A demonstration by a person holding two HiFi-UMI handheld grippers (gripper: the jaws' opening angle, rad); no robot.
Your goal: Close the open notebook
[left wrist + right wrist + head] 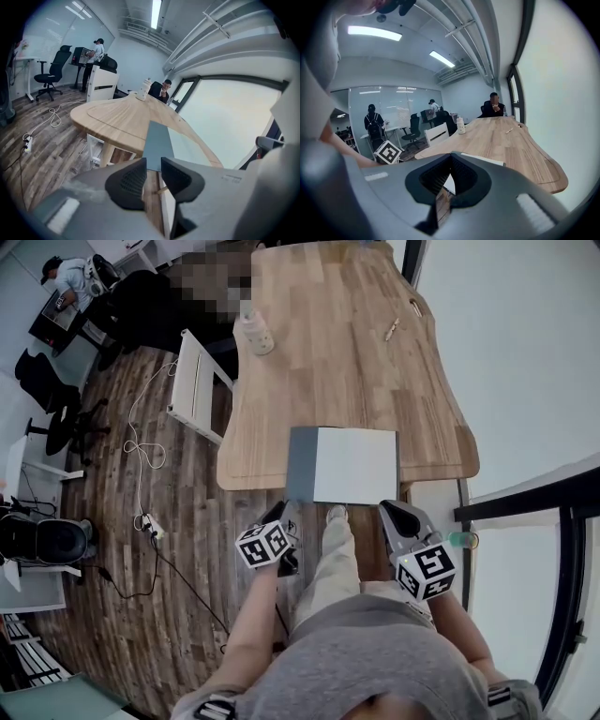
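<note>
Here the notebook [352, 465] lies flat at the counter's [328, 352] near edge. The left claw [153, 164] hangs just short of that edge, jaws slightly apart and empty. The right claw's [451, 159] jaws meet on nothing.

bottle [255, 332] on wooden table [356, 381] | pen [391, 329] far right | white chair [197, 385], cable [141, 451] on floor

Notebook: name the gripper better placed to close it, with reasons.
Left gripper: its jaws stand apart, with the grey cover of the notebook straight ahead. The right gripper has its jaws together.
</note>
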